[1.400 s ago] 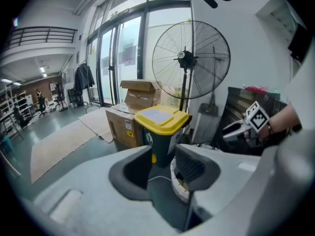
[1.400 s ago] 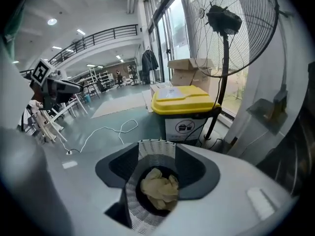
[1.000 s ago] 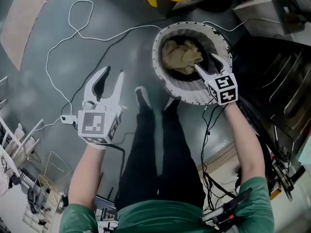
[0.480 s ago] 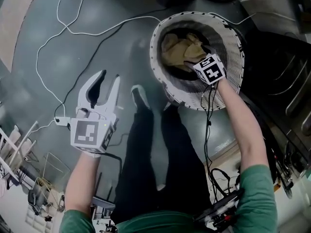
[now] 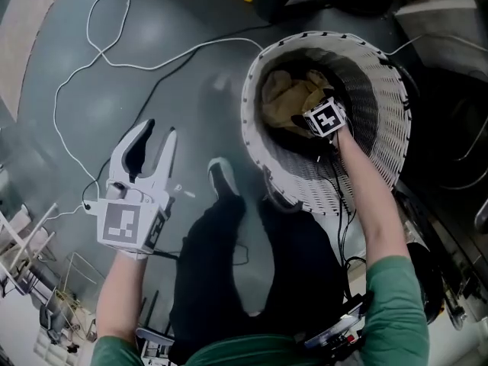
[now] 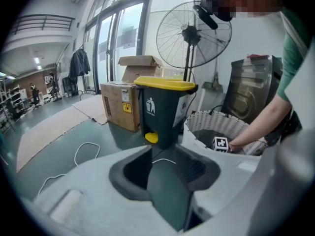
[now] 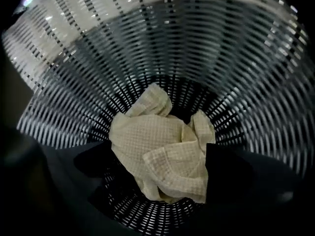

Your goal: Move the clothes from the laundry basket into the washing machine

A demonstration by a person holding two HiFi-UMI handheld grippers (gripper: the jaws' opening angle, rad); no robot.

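While the right tongs (image 7: 152, 161) are pointed steeply down inside the white laundry basket (image 5: 385, 105), their jaws are spread wide, having just been opening, and nothing is pinched by them. A crumpled beige waffle-weave cloth (image 7: 162, 149) is seen between and just beyond the two dark jaws, lying on the basket's slatted bottom; whether it is touched cannot be told. The left tongs (image 5: 156, 134) are held well apart from the basket, over the grey floor (image 5: 69, 105), with their jaws also parted and only bare floor framed between them. Beyond their tips a white cable (image 5: 99, 56) is looped across the floor. Farther ahead of the left tongs a dark bin with a yellow lid (image 6: 165, 109) is stood, with cardboard boxes (image 6: 120, 107) to its left and a standing fan (image 6: 192, 33) behind it. To the bin's right the basket is seen again, and just past it the dark washing machine (image 6: 246, 92).
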